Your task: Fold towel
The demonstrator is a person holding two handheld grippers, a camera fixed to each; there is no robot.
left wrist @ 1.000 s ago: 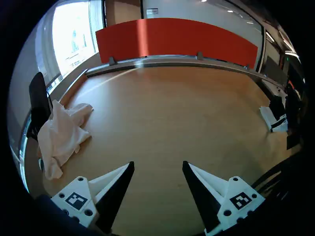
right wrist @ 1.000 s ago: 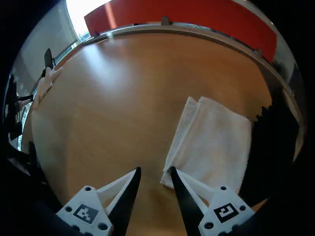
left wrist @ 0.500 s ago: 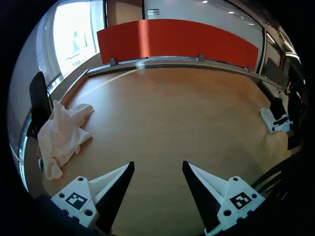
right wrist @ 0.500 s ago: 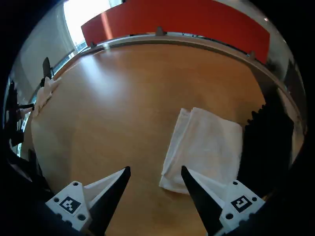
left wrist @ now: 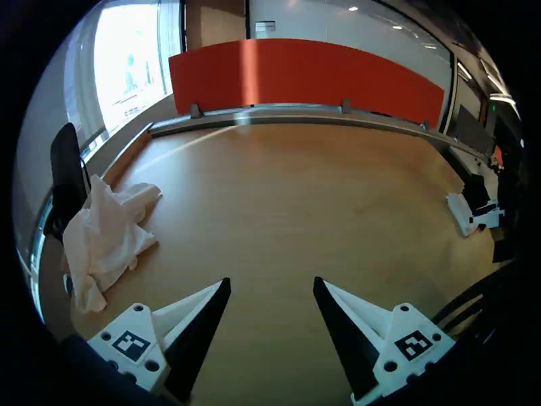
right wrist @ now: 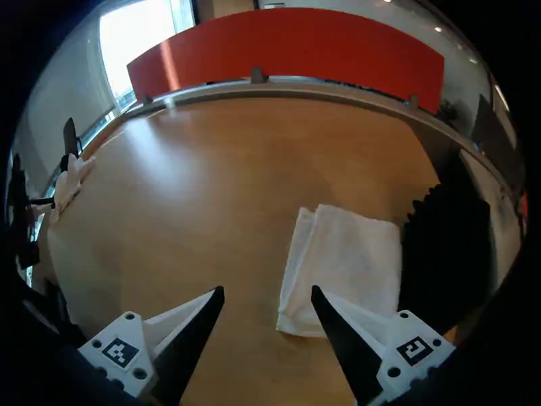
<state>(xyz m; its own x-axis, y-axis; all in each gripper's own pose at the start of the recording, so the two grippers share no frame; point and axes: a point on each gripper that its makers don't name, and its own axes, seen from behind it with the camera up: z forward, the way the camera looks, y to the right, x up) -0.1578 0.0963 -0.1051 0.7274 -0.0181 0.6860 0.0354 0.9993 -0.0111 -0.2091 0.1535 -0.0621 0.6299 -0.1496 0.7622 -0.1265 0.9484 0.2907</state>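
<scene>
**Item 1: folded towel** (right wrist: 341, 267). White, folded to a flat rectangle, lying on the desk (right wrist: 203, 189). In the right gripper view it sits at about 1 o'clock from the right tool, and its near edge touches or passes just behind that tool's right finger. Its long axis runs roughly from 12 to 6 o'clock. The doubled fold edge is on its 9 o'clock side. It appears finished.

**Item 2: crumpled towel** (left wrist: 105, 233). White, heaped and unfolded, near the desk's edge. In the left gripper view it is at about 10 o'clock from the left tool. In the right gripper view it is well apart, at far 10 o'clock (right wrist: 67, 179). It is probably the next piece to fold, and the left tool looks the nearer of the two.

**Item 3: left tool** (left wrist: 270, 308). Fingers spread and holding nothing, over bare desk.

**Item 4: right tool** (right wrist: 267, 318). Fingers spread, gripping nothing.

**Item 5: surroundings.** A red partition (left wrist: 304, 71) stands along the desk's far edge at 12 o'clock. A dark shape (right wrist: 446, 257) lies at 3 o'clock of the folded towel; what it is cannot be told.
</scene>
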